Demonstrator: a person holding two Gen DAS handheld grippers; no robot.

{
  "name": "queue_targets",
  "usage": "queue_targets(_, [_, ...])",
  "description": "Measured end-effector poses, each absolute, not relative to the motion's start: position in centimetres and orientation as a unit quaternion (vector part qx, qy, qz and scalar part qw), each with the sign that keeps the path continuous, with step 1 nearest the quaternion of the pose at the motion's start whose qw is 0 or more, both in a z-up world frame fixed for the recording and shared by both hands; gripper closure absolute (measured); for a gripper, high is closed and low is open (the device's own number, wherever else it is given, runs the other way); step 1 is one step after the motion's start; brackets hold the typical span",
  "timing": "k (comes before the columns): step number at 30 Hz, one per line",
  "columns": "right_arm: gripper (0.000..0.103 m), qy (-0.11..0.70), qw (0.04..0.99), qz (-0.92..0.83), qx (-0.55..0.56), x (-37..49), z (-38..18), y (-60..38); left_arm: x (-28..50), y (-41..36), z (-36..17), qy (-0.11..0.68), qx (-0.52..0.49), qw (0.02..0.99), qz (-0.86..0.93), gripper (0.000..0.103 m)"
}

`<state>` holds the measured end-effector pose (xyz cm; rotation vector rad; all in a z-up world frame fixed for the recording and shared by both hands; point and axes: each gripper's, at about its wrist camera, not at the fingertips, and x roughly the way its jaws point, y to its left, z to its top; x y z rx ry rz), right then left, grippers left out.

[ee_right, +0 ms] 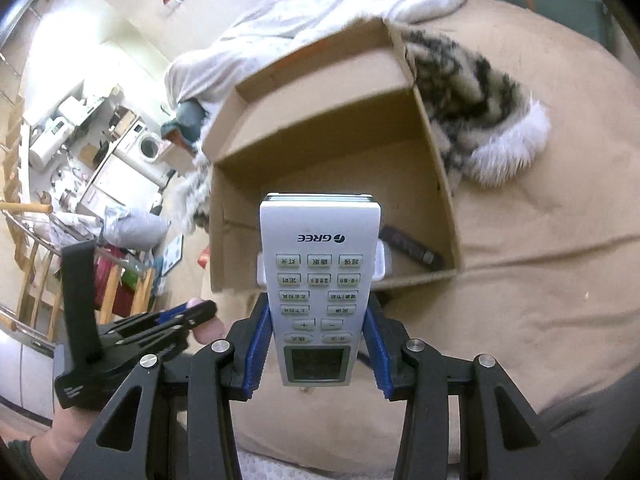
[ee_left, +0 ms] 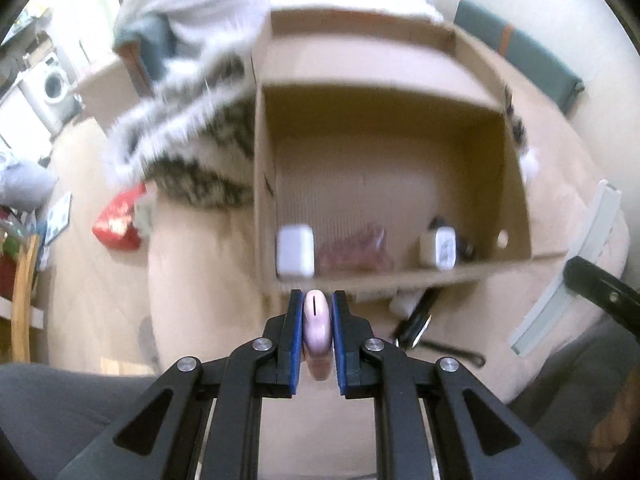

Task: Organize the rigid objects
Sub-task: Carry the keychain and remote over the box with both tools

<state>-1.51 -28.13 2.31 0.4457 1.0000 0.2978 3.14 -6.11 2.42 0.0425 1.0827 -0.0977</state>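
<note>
So we've got the big cardboard box (ee_right: pixel 336 128) sitting on the tan bed cover (ee_right: pixel 540 240), open side facing us, dead ahead of both grippers. Our right gripper (ee_right: pixel 318 340) is clamped on the white remote (ee_right: pixel 318 280), whose long axis points straight at the box mouth. Our left gripper (ee_left: pixel 317 336) is squeezed tight on a small pink gadget (ee_left: pixel 317 328), held edge-on just in front of the box's near wall. Left looks a bit nearer.

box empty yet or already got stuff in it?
Not empty. The box holds a white charger, a pink item and another white plug along its near wall; a dark remote lies inside too.
</note>
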Motion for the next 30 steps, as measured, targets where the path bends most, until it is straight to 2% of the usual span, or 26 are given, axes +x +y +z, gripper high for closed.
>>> queue_targets(5, [0.057, 0.455, 0.857, 0.14, 0.198, 0.8, 4.4, -28.1, 4.5, -5.3, 6.0, 0.471, 0.015, 0.881, -0.045, 0.091])
queue_targets(14, [0.057, 0.437, 0.873, 0.138, 0.167, 5.2, 6.9, -27.6, 9.6, -5.2, 8.2, 0.434, 0.005, 0.901, -0.021, 0.091])
queue_targets(19, [0.057, 0.436, 0.877, 0.132, 0.152, 8.0, 5.9, -27.5, 12.5, -5.7, 5.6, 0.444, -0.006, 0.896, -0.019, 0.091])
queue_targets(30, [0.057, 0.484, 0.857, 0.095, 0.153, 9.4, -1.4, -27.5, 13.6, -6.0, -1.7, 0.478, -0.008, 0.878, -0.002, 0.091])
